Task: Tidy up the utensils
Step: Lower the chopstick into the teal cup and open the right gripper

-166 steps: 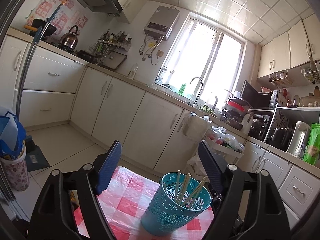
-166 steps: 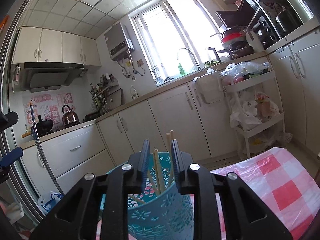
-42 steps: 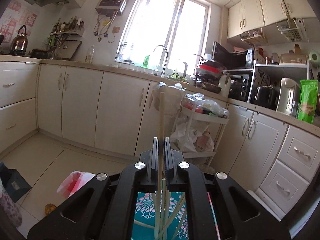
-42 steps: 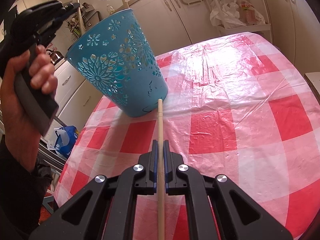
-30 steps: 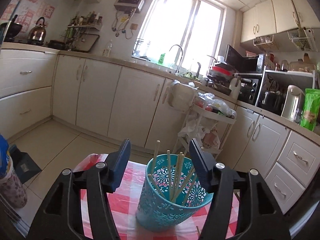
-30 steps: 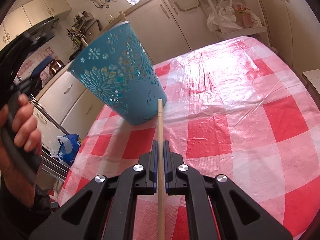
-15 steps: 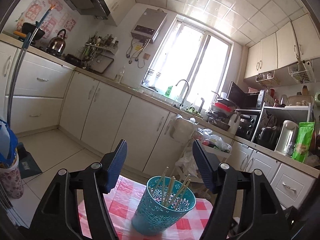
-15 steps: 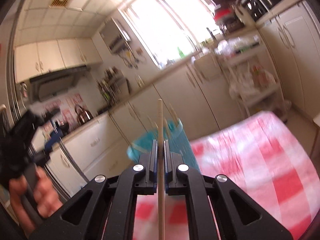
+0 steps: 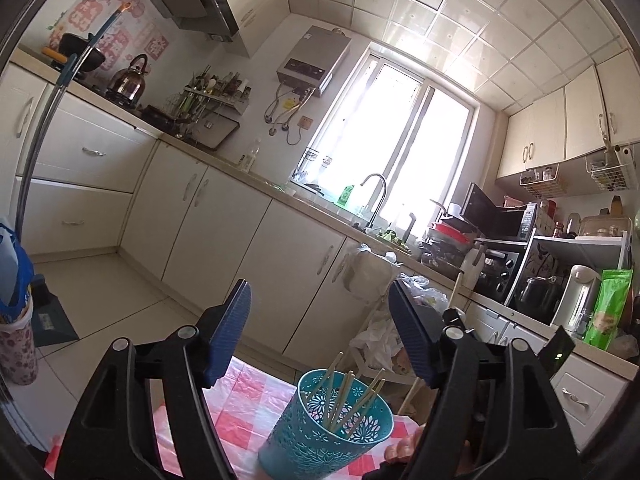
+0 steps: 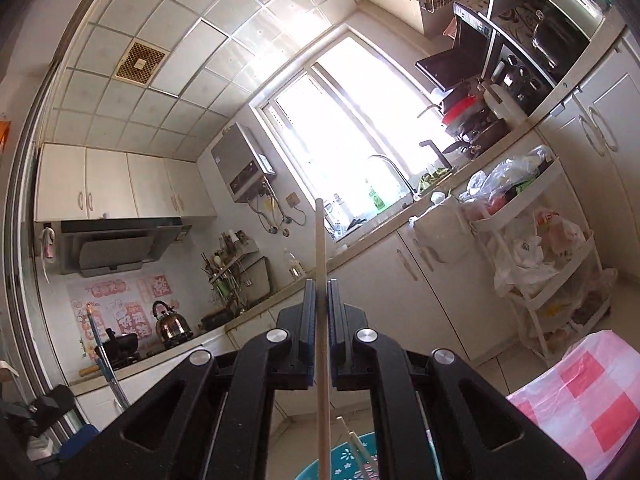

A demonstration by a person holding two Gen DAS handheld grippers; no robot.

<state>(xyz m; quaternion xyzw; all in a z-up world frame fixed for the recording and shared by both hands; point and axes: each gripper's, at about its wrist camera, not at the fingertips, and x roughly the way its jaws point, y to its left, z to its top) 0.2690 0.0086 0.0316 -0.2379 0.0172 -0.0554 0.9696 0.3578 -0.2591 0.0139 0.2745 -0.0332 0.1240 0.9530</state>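
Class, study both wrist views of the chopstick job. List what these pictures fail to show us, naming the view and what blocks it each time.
1. Right wrist view: the held chopstick has its lower end cut off by the bottom edge.
2. Right wrist view: the teal holder is mostly hidden by the right gripper.
3. Left wrist view: the holder's base is cut off by the frame edge.
4. Left wrist view: the left gripper arms hide much of the checked tablecloth.

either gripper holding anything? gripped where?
Right hand-held gripper is shut on a chopstick, gripped partway along its shaft. Left hand-held gripper is open, holding nothing.
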